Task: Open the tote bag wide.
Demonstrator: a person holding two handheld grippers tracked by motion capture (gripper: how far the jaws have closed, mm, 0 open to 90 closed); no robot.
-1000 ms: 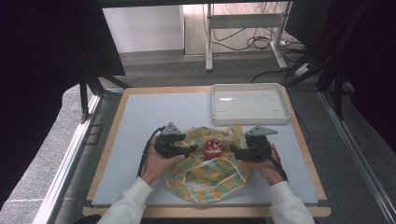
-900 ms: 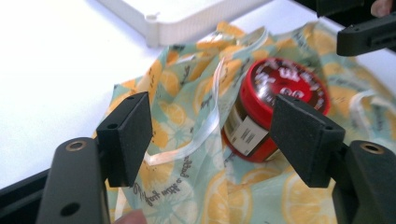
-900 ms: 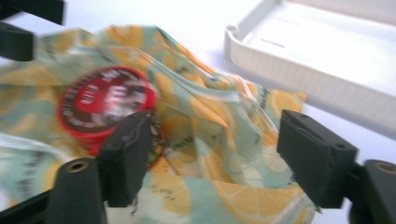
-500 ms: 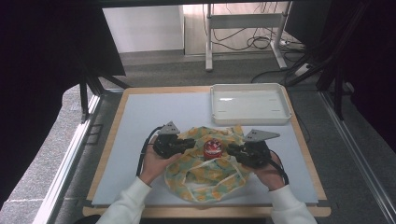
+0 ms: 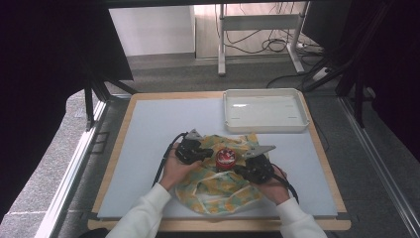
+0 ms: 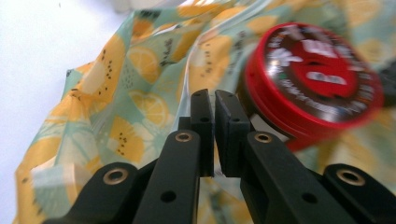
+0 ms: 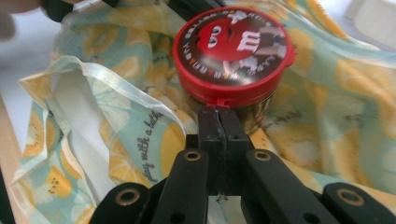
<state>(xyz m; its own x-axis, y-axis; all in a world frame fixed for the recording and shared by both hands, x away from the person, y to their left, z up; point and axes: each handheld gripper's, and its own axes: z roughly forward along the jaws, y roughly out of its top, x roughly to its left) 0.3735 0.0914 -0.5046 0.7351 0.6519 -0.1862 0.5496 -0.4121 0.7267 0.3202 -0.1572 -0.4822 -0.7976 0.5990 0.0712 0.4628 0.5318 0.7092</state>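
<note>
A tub with a red lid (image 5: pixel 226 157) stands on a lemon-print cloth bag (image 5: pixel 218 191) at the front middle of the table. My left gripper (image 5: pixel 208 154) lies just left of the tub, my right gripper (image 5: pixel 238 168) just right of it. In the left gripper view the jaws (image 6: pixel 215 100) have just closed, with only a sliver of cloth (image 6: pixel 135 93) between them, beside the tub (image 6: pixel 313 81). In the right gripper view the jaws (image 7: pixel 219 116) have just closed tight on a thin fold of cloth (image 7: pixel 116 135) at the foot of the tub (image 7: pixel 233 44).
A white tray (image 5: pixel 262 110) sits at the back right of the pale grey mat (image 5: pixel 148 134), which lies on a wood-edged board. Black frame rails run along both sides of the table. Bare mat lies to the left and behind the bag.
Both grippers slid inward toward the tub and sank a little onto the bag. Their jaws went from wide open to shut.
</note>
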